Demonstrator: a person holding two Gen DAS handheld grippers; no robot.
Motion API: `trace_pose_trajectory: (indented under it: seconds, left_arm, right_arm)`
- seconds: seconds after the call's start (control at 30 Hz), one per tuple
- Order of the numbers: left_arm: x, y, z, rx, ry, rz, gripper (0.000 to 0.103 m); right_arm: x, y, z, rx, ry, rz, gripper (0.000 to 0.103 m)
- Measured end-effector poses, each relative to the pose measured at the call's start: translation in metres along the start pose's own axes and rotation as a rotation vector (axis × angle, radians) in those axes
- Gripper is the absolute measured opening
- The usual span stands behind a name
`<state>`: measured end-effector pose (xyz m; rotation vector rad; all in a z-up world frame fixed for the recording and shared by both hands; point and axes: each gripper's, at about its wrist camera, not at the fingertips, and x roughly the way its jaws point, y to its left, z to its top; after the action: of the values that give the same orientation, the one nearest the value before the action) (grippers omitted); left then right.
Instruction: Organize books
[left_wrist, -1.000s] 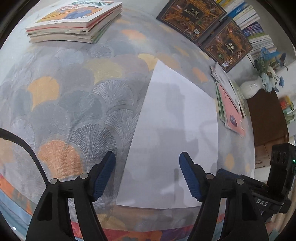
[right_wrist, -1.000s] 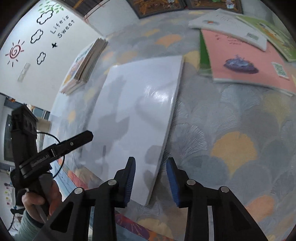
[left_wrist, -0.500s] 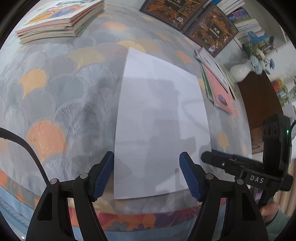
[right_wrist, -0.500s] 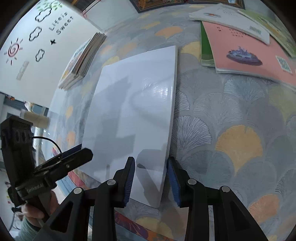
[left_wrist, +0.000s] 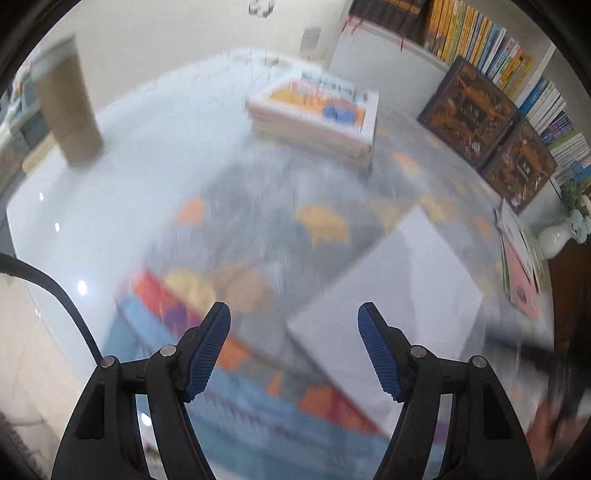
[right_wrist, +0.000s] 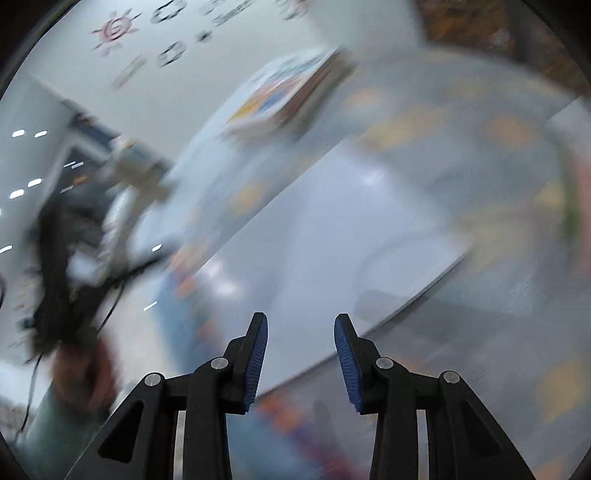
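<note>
Left wrist – 1 white book (left_wrist: 391, 295), 1 stack (left_wrist: 314, 118).

bare cloth (left_wrist: 258, 206) between book stack (left_wrist: 314, 114), white book (left_wrist: 391, 295)

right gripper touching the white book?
Cannot tell. In the right wrist view the white book runs between the right gripper pads, but motion blur hides whether they press its near edge.
</note>
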<state>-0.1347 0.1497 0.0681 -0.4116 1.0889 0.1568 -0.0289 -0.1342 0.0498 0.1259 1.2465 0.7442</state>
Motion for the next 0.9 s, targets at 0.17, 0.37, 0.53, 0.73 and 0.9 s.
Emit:
trace_pose_trajectory:
  seconds: [0.17, 0.37, 0.53, 0.73, 0.9]
  left_arm:
    - [0.022, -0.019, -0.042, -0.065, 0.099, -0.118, 0.069]
    - [0.045, -0.047, -0.044, -0.041, 0.14, -0.112, 0.071]
    - [0.057, -0.041, -0.022, -0.039, 0.173, -0.189, 0.075]
    - [0.075, -0.088, 0.033, 0.236, 0.136, -0.146, 0.075]
    - [0.104, -0.12, 0.071, 0.28, 0.197, -0.305, 0.075]
  right_arm:
    - [0.036, -0.049, 0.063, 0.069, 0.05, -0.058, 0.039]
    - [0.044, -0.034, 0.042, -0.059, 0.068, -0.093, 0.043]
    - [0.024, -0.047, 0.006, -0.024, 0.089, -0.079, 0.049]
    - [0.007, -0.023, -0.069, -0.001, 0.141, -0.044, 0.056]
    - [-0.001, -0.005, -0.095, -0.059, 0.238, 0.018, 0.053]
